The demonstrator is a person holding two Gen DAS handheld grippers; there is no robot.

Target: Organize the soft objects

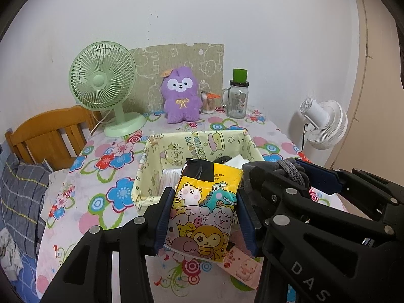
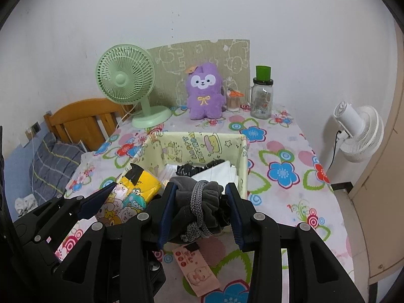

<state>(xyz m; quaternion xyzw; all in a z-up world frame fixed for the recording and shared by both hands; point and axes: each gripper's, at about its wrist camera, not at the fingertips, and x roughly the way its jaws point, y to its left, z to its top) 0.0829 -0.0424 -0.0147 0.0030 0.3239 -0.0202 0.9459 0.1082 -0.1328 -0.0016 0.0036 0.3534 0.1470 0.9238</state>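
Observation:
My left gripper [image 1: 204, 214] is shut on a yellow tissue pack [image 1: 204, 212] printed with cartoon animals, held just in front of the pale yellow fabric basket [image 1: 202, 139]. My right gripper [image 2: 200, 212] is shut on a grey drawstring pouch [image 2: 197, 199], held at the basket's [image 2: 199, 141] near edge. The tissue pack [image 2: 131, 197] and the left gripper show at the left of the right wrist view. The right gripper with the pouch [image 1: 293, 171] shows at the right of the left wrist view. White and black items lie inside the basket. A purple plush toy [image 1: 180, 96] sits at the table's back.
A green desk fan [image 1: 103, 85], a glass jar with green lid [image 1: 237, 96] and a cotton-swab cup [image 1: 208, 103] stand at the back by the wall. A pink packet [image 2: 199, 270] lies on the floral tablecloth [image 2: 290, 171]. A white fan [image 2: 358, 131] stands right, a wooden bed [image 2: 83, 118] left.

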